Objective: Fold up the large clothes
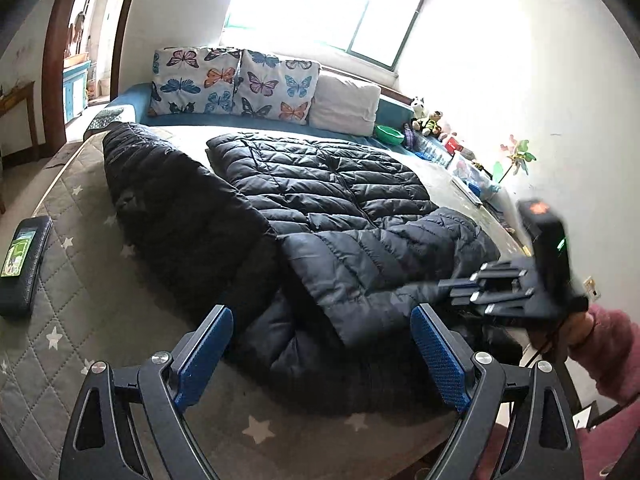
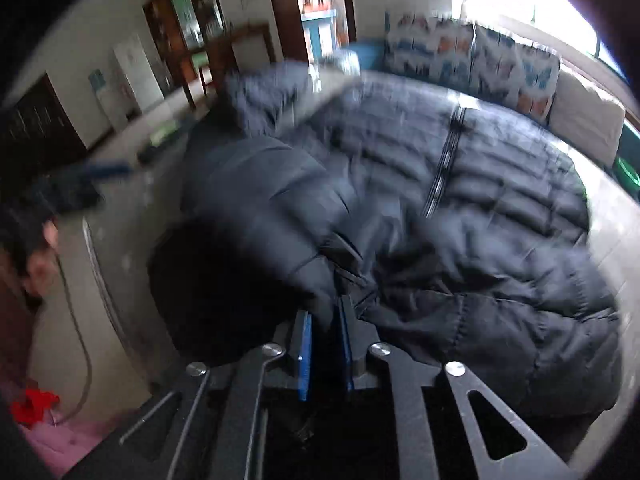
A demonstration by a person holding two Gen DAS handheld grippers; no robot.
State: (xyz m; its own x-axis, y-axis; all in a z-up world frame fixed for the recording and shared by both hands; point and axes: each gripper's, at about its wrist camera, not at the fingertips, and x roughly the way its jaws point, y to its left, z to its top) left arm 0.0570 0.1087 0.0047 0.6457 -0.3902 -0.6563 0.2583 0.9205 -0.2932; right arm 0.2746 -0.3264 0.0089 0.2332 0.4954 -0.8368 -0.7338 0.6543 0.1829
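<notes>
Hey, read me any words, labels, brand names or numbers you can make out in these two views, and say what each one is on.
No text can be read.
Black case on the bed: green label, print too small.
Red box by the wall: markings too small.
Right wrist view: too blurred for lettering.

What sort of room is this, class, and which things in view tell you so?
Most likely a bedroom in a home: a wide bed with a star-patterned quilted cover, butterfly pillows lined up under a window, and soft toys at the wall. A black puffer jacket lies spread on it.
</notes>
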